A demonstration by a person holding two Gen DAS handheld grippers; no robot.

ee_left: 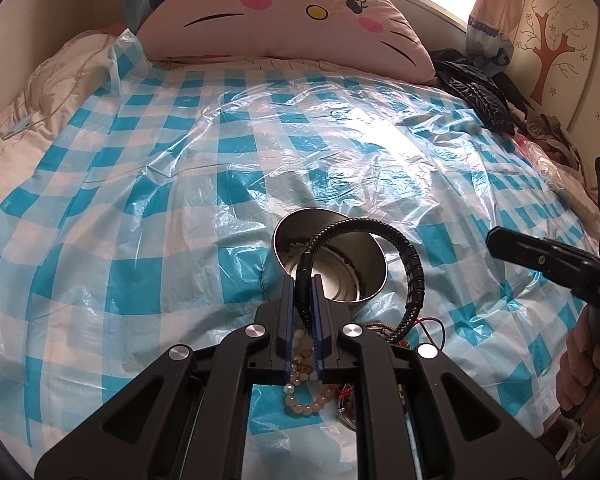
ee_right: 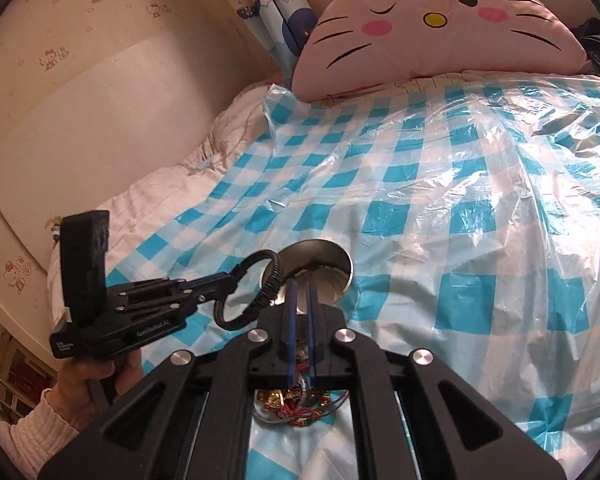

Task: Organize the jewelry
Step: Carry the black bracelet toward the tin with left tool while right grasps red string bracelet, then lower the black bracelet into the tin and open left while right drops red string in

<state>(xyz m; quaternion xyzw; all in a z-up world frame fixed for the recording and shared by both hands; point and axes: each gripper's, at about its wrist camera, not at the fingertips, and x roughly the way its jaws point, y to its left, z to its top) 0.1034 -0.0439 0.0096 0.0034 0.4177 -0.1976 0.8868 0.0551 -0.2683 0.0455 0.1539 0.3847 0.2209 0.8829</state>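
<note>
Clamping one end of a black braided bracelet (ee_left: 414, 268), the left gripper (ee_left: 305, 304) has its blue pads (ee_left: 288, 312) pressed together on the clasp end. From the pads the band rises toward 12 o'clock, arches over to 3 o'clock and drops back to about 5 o'clock in the left wrist view, so the loop stands nearly on edge with its open face turned toward the metal bowl (ee_left: 374, 280). The bowl lies just beyond the fingertips at 12 to 1 o'clock, its mouth tilted toward the camera, and part of the loop already hangs in front of that mouth. Judging by this, the coming move is a short push forward and a release, and the left hand is plainly the nearer one.

In the right wrist view, the right gripper (ee_right: 300, 300) has its pads (ee_right: 292, 320) slightly apart with nothing between them. The bracelet (ee_right: 270, 276) sits at 10 to 11 o'clock from these tips, close by, and the bowl (ee_right: 342, 258) at 12 o'clock.

Behind both sets of fingers, at 6 o'clock, a heap of beaded strings and red cords (ee_right: 300, 404) waits on the blue checked sheet (ee_left: 140, 208), including a pink bead bracelet (ee_left: 304, 400).
</note>
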